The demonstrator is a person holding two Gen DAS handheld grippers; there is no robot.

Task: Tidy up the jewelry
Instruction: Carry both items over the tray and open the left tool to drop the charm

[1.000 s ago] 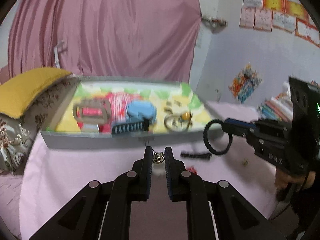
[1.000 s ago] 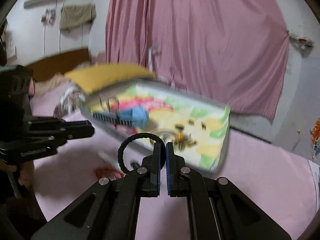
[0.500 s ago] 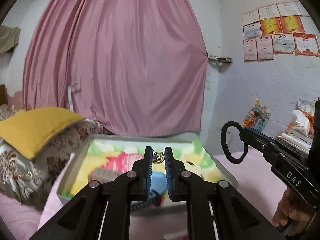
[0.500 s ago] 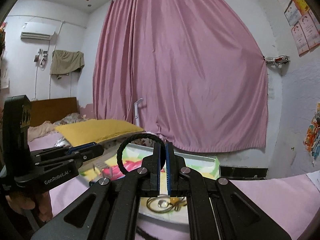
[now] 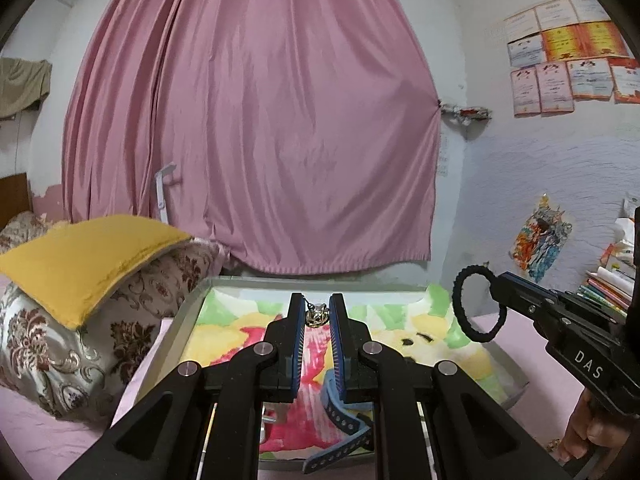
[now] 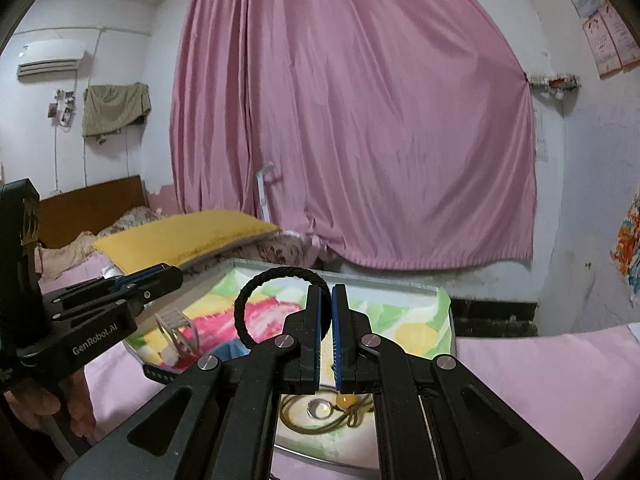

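Observation:
My left gripper [image 5: 317,307] is shut on a small gold pendant [image 5: 317,315] with a thin chain, held above a grey tray [image 5: 176,328] with a colourful cartoon lining. My right gripper [image 6: 327,298] is shut on a black braided ring bracelet [image 6: 256,294], also above the tray [image 6: 450,312]; the bracelet also shows in the left wrist view [image 5: 478,304] at the right. In the tray lie a blue watch strap [image 5: 340,424], a clear square bangle [image 6: 178,332] and a cord necklace with an amber bead [image 6: 344,400].
The tray rests on a pink bed cover [image 6: 540,380]. A yellow pillow [image 5: 80,256] on a patterned cushion [image 5: 80,344] lies to the left. A pink curtain [image 5: 256,120] hangs behind. Books [image 5: 604,284] are stacked at the right.
Both grippers have lifted and tilted up, holding their items. The view went from looking down at the tray and bed to looking across the tray at the curtain.

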